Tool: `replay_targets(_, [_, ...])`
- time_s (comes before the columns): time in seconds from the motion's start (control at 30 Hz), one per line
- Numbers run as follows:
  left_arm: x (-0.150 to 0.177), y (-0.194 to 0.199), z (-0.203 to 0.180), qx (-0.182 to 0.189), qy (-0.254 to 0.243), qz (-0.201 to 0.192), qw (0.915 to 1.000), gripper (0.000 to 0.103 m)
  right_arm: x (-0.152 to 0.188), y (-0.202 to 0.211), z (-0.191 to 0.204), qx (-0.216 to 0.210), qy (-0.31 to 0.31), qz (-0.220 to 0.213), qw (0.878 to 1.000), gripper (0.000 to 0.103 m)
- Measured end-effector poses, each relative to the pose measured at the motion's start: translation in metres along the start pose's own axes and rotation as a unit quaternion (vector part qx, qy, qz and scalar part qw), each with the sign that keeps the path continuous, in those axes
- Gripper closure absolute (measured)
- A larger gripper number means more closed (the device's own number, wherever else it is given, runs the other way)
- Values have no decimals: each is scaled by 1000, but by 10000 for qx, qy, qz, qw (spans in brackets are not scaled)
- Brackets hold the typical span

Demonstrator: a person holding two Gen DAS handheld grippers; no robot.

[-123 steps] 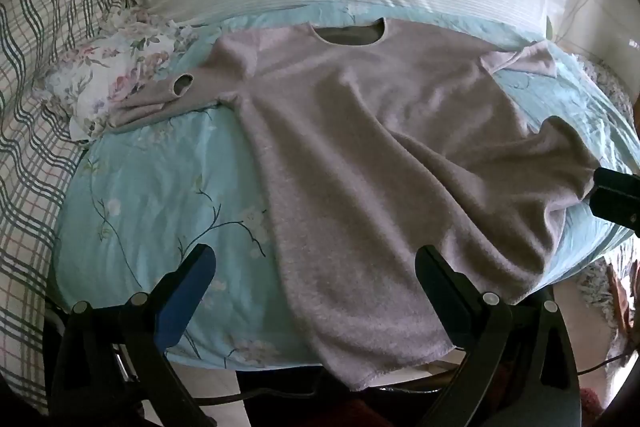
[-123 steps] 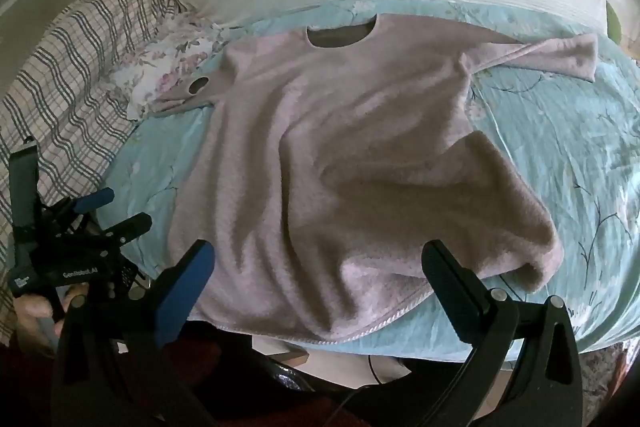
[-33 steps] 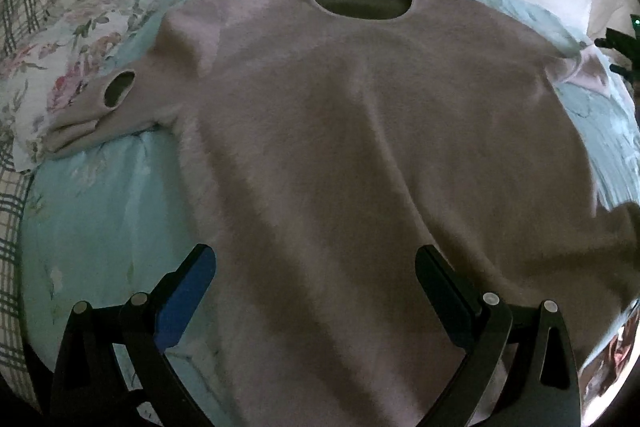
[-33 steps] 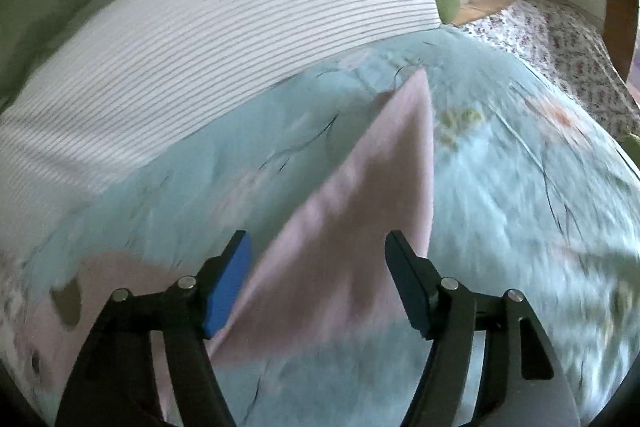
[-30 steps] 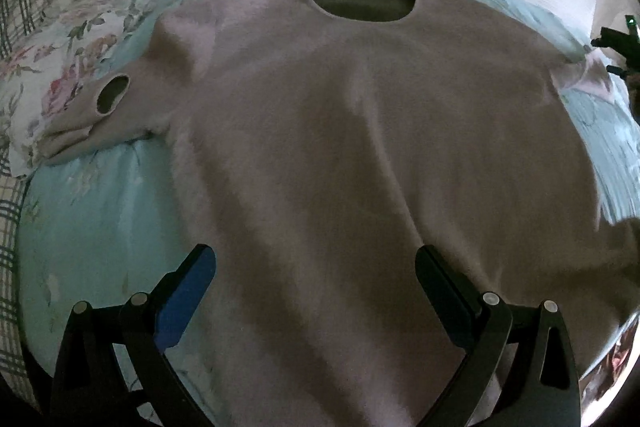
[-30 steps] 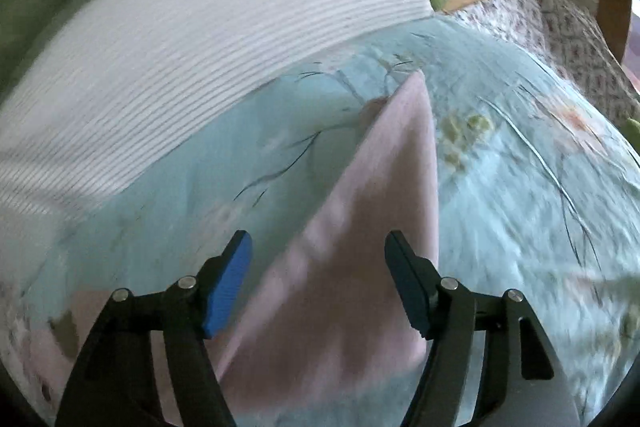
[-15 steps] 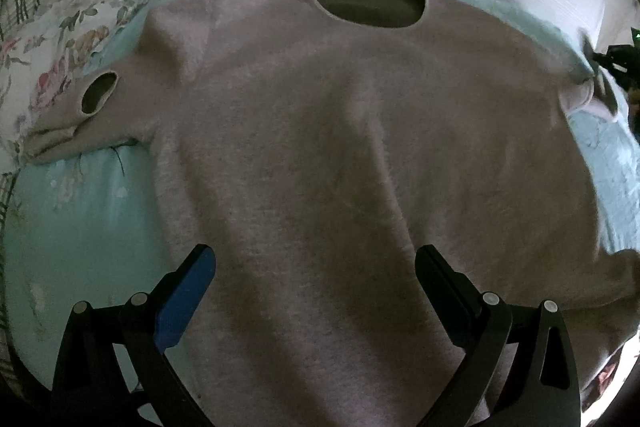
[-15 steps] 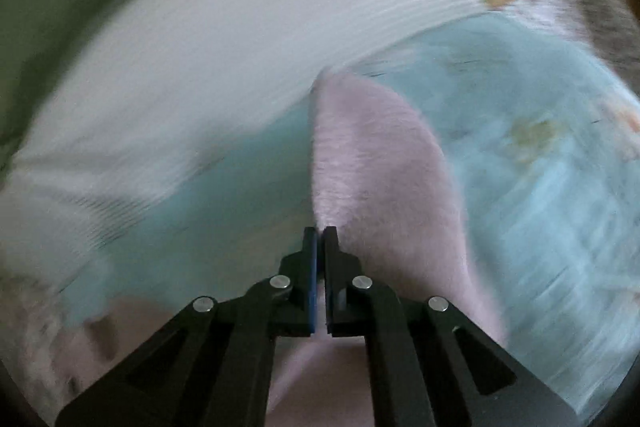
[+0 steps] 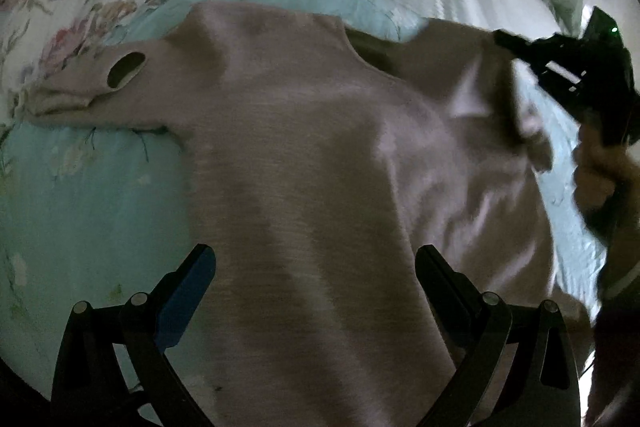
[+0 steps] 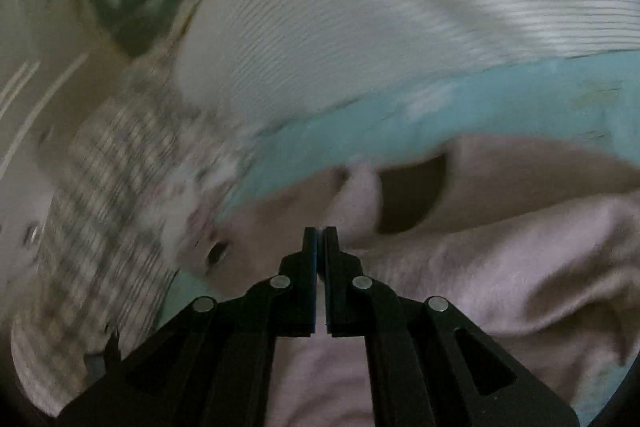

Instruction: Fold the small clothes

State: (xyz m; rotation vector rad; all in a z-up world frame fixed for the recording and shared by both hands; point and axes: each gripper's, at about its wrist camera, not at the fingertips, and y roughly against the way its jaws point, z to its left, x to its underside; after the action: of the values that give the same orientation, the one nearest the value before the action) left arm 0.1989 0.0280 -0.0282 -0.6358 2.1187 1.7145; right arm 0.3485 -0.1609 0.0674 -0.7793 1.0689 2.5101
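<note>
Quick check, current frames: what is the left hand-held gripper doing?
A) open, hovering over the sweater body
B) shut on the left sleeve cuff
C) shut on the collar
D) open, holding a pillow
A: the left hand-held gripper has its jaws spread wide above the pink sweater, with nothing pinched between its fingers.

no legible text, labels, brands or numbers anywhere
</note>
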Motion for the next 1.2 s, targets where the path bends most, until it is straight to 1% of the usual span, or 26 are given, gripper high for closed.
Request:
replay_targets(0.07, [-1,1,8,84,117,-32,9999,3,17,-29,15,-157,76,376,9991,99])
replay_targets(0.1, [-2,1,13,116,156,-42,9998,3,26,-35,14,-168,89,504,9985,99])
replay_targets(0.2, [-6,0,26,285,306,-31,9991,3,49,-47,6,-272,108,954,9950,99])
replay_targets(0.23, [-9,-2,32,369,367,-12,9986,3,56,-52,4,-285,94,1129,9932,98])
replay_targets(0.3, [-12,-4,38,499,442,0,9978,3,68,-61,1,-205,42,1389,9901,96])
replay_targets(0.37, [-21,-8,44,627,501,-1,9968,3,78,-68,-8,-127,-26,1734,9848,95])
replay_targets(0.43, [-34,-13,45,818,529,19,9952,3,90,-68,-13,-178,-61,1914,9813,94])
replay_targets(0.47, [-40,-16,44,884,527,28,9947,3,94,-66,-17,-204,-93,1975,9800,87])
replay_targets(0.5, [-49,-21,43,991,499,46,9938,3,97,-63,-21,-234,-110,2002,9794,81])
replay_targets(0.53, [-62,-28,39,1117,461,96,9926,3,98,-58,-23,-259,-112,1998,9794,64])
replay_targets(0.57, [-68,-33,37,1181,440,142,9919,3,99,-52,-24,-262,-71,1958,9803,50])
replay_targets(0.6, [-77,-40,34,1283,420,201,9906,3,100,-48,-23,-243,12,1910,9813,47])
replay_targets(0.63, [-88,-48,31,1406,404,268,9889,3,100,-43,-23,-216,73,1881,9819,46])
replay_targets(0.7, [-104,-61,28,1500,420,377,9871,3,100,-31,-25,-171,120,1813,9832,46])
replay_targets(0.77, [-117,-70,34,1618,555,464,9842,3,99,-17,-31,-178,54,1687,9855,46])
replay_targets(0.87, [-129,-68,40,1772,725,384,9808,3,87,7,-34,-78,156,1199,9926,46])
replay_targets(0.93, [-136,-66,40,1838,750,358,9794,3,75,8,-31,-190,264,1033,9941,46])
replay_targets(1.0, [-143,-74,35,1849,739,546,9785,3,69,-4,-27,-353,375,1115,9924,46])
replay_targets(1.07, [-150,-93,25,1844,600,916,9767,3,69,-26,-18,-278,750,1278,9886,46])
replay_targets(1.13, [-155,-110,21,1575,579,1226,9782,9,75,-48,-12,-186,970,1478,9841,46])
replay_targets(1.17, [-156,-115,22,1513,587,1290,9783,11,79,-59,-9,-202,1036,1577,9818,46])
replay_targets(1.2, [-156,-115,24,1520,599,1297,9780,11,84,-66,-7,-297,1088,1655,9797,46])
